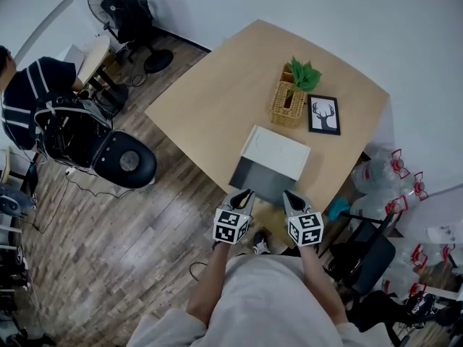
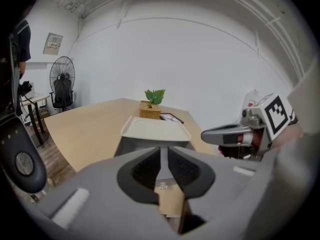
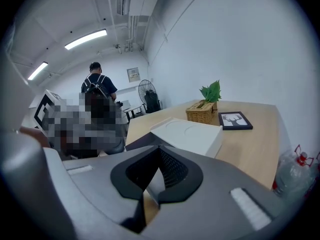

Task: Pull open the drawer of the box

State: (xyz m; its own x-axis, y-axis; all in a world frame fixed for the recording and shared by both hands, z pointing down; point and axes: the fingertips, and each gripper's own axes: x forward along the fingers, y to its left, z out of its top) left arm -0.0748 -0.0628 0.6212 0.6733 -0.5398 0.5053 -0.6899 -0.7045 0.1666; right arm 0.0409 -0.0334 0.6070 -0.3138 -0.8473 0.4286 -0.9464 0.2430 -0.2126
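A white box (image 1: 275,150) lies on the wooden table (image 1: 210,100), and its grey drawer (image 1: 260,179) sticks out toward the table's front edge. My left gripper (image 1: 245,193) hovers at the drawer's near left corner with its jaws shut and empty. My right gripper (image 1: 289,194) is at the near right corner, also shut on nothing. In the left gripper view the closed left gripper (image 2: 163,151) points at the box (image 2: 155,128) and the drawer front (image 2: 145,146), with the right gripper (image 2: 232,134) alongside. The right gripper view shows the right gripper (image 3: 159,151) before the box (image 3: 192,136).
A wicker basket with a green plant (image 1: 291,100) and a framed deer picture (image 1: 323,114) stand behind the box. A black chair (image 1: 124,159) and a person (image 1: 29,92) are to the left. Water bottles (image 1: 376,179) sit at the right and a fan (image 1: 123,6) at the far left.
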